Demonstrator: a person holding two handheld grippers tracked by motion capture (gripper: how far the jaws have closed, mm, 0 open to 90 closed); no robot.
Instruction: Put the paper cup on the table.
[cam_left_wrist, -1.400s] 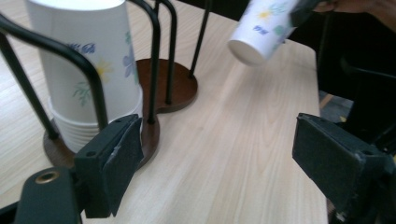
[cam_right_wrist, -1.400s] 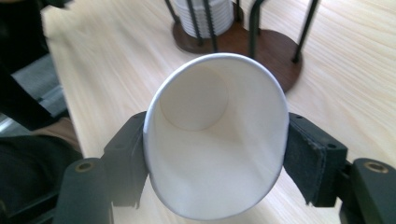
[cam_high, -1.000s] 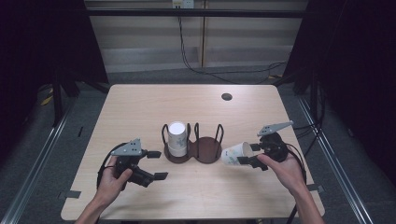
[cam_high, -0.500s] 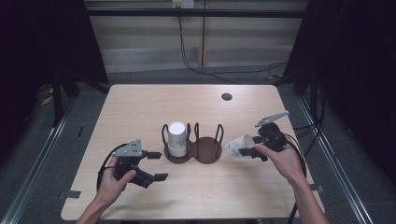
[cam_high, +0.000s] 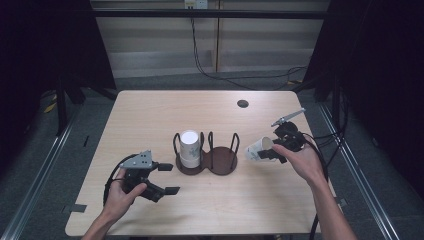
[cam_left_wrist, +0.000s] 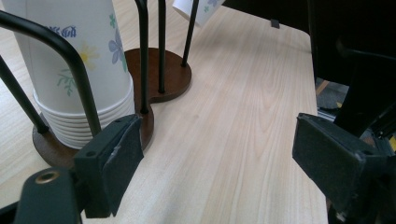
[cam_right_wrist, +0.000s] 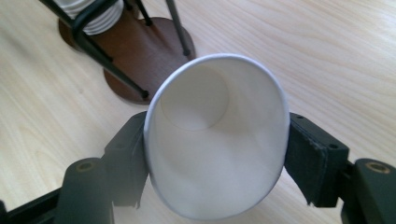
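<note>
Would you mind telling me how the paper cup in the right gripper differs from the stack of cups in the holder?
The held paper cup is single and tipped on its side; the stack of cups is several nested cups standing upright. The held cup is squeezed oval between the right gripper fingers, clear of the table; the stack sits untouched in the wire cup holder. Both are white paper with a floral print.

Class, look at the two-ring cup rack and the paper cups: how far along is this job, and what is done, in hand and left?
Done: a stack of cups stands in the rack's left ring. In hand: the right gripper squeezes one paper cup, tilted on its side, in the air right of the rack. The left gripper rests open on the table. Left: the right ring is empty, so the held cup probably belongs there.
</note>
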